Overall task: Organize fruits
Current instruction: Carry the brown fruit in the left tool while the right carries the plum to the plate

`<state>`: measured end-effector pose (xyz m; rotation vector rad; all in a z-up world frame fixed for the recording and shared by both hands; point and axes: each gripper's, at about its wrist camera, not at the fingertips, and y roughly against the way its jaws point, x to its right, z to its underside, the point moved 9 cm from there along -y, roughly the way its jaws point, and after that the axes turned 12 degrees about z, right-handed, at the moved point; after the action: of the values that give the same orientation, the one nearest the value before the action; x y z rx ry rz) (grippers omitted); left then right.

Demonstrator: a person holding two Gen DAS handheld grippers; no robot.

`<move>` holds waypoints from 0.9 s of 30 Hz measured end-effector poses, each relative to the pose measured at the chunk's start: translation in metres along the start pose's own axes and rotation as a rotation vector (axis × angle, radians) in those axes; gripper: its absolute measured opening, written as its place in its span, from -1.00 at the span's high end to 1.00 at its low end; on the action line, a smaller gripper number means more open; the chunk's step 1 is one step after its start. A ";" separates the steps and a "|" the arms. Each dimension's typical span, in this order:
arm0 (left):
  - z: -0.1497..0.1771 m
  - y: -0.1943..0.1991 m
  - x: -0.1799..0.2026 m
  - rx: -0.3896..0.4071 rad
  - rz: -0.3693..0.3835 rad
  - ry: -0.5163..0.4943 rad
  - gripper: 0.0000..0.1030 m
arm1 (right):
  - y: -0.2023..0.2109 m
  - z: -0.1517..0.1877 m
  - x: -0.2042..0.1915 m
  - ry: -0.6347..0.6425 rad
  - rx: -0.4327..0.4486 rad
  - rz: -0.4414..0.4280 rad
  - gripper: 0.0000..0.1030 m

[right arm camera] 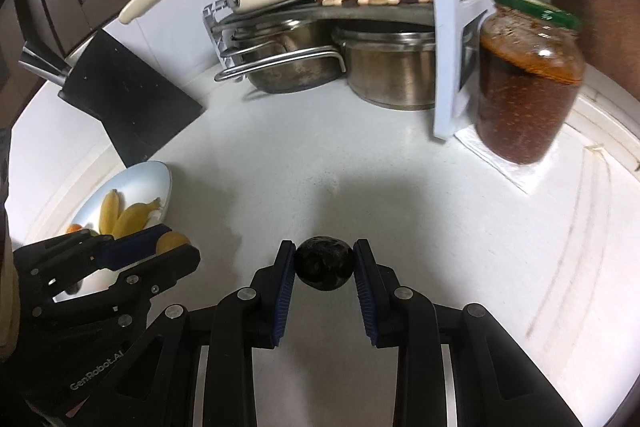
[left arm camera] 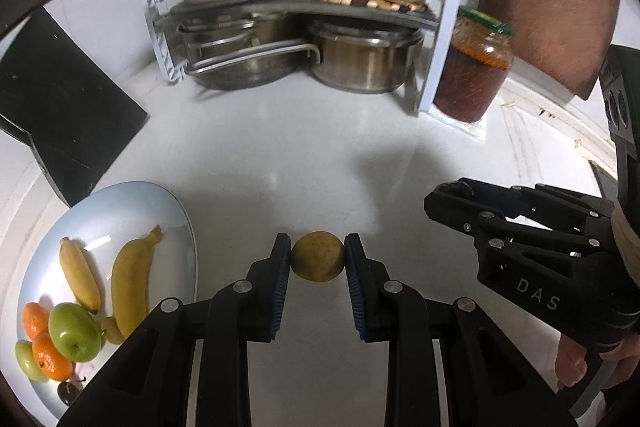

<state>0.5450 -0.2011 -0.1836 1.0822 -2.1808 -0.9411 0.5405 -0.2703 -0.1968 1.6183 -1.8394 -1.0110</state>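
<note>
White kitchen counter (left arm camera: 304,155), pot rack (left arm camera: 296,11) at the back. Left of the rack we see the plate (left arm camera: 120,203) with 2 bananas (left arm camera: 128,287), apples, oranges. Nearer than the rack, our left gripper (left arm camera: 318,259) pinches a yellow-brown round fruit (left arm camera: 318,257); our right gripper (right arm camera: 325,269) pinches a dark plum-like fruit (right arm camera: 324,267). Both look light, smooth, probably bruisable; we judge the mid-width pinch right.

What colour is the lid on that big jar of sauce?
Green; the jar lid shows best in the right wrist view.
</note>
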 end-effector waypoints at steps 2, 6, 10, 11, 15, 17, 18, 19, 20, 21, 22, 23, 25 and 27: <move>0.000 0.009 0.005 0.021 0.008 0.001 0.47 | 0.009 0.001 0.001 -0.009 0.007 -0.008 0.40; -0.002 0.028 0.014 0.065 0.005 -0.001 0.47 | 0.031 0.001 0.003 -0.001 0.050 0.013 0.40; -0.003 0.048 0.021 0.104 -0.005 -0.008 0.47 | 0.054 0.001 0.004 0.010 0.091 0.027 0.40; -0.003 0.054 0.023 0.117 -0.009 -0.012 0.47 | 0.061 0.001 0.004 0.009 0.101 0.023 0.40; -0.004 0.074 0.027 0.161 -0.019 -0.009 0.47 | 0.083 0.000 0.000 0.020 0.136 0.021 0.40; -0.003 0.083 0.028 0.181 -0.028 -0.009 0.47 | 0.094 -0.001 -0.003 0.027 0.152 0.017 0.40; -0.003 0.088 0.029 0.191 -0.031 -0.008 0.47 | 0.099 -0.001 -0.005 0.030 0.160 0.012 0.40; -0.003 0.092 0.029 0.199 -0.033 -0.007 0.47 | 0.104 -0.001 -0.008 0.033 0.167 0.007 0.40; -0.003 0.098 0.030 0.209 -0.034 -0.002 0.47 | 0.108 -0.001 -0.009 0.038 0.173 0.004 0.40; -0.002 0.102 0.030 0.216 -0.034 0.002 0.47 | 0.112 0.000 -0.011 0.041 0.180 0.001 0.40; -0.002 0.106 0.030 0.224 -0.035 0.007 0.47 | 0.117 0.000 -0.013 0.044 0.185 -0.007 0.40; -0.002 0.112 0.030 0.235 -0.037 0.013 0.47 | 0.122 0.000 -0.016 0.048 0.192 -0.018 0.40; -0.002 0.119 0.031 0.250 -0.041 0.019 0.47 | 0.130 -0.001 -0.021 0.053 0.209 -0.029 0.40; -0.001 0.128 0.032 0.267 -0.047 0.024 0.47 | 0.138 -0.001 -0.026 0.055 0.223 -0.045 0.40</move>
<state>0.4695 -0.1719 -0.0799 1.2641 -2.3169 -0.6647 0.4612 -0.2421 -0.0847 1.8046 -1.9425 -0.7937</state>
